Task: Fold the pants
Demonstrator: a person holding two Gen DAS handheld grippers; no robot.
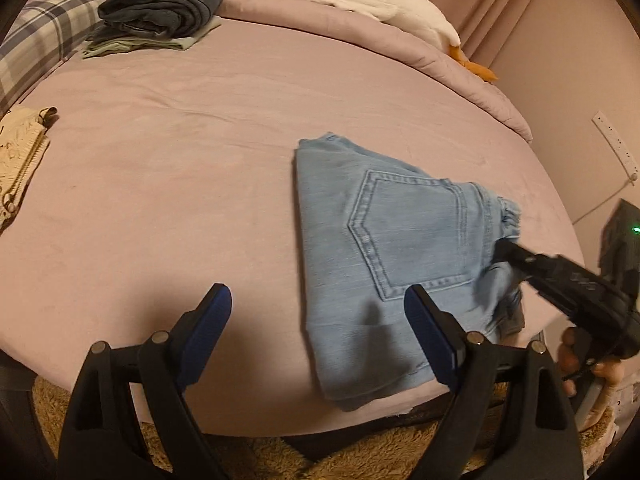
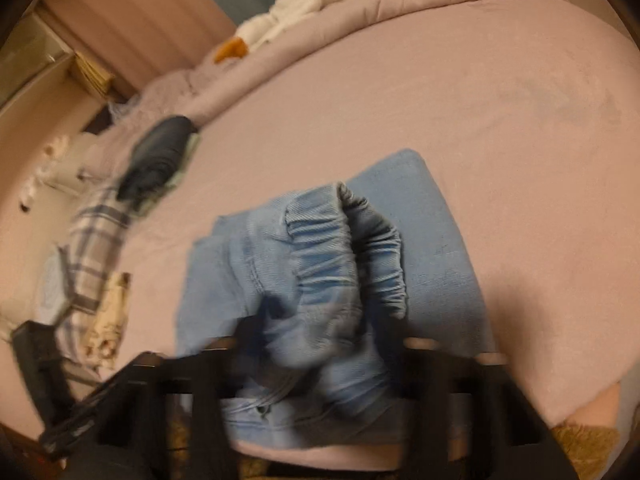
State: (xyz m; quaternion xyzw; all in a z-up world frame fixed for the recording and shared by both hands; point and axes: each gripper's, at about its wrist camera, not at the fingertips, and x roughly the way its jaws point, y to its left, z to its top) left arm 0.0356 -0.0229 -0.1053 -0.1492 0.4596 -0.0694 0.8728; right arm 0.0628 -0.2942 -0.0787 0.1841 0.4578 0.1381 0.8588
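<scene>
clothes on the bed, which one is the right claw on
The light blue jeans at the near edge, their elastic waistband at the right claw. The dark folded stack lies far off near the plaid pillow.

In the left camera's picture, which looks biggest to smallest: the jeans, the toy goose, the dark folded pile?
1. Jeans, though nearest the camera.
2. Toy goose.
3. Dark folded pile.
The last two look close; both lie far back.
</scene>
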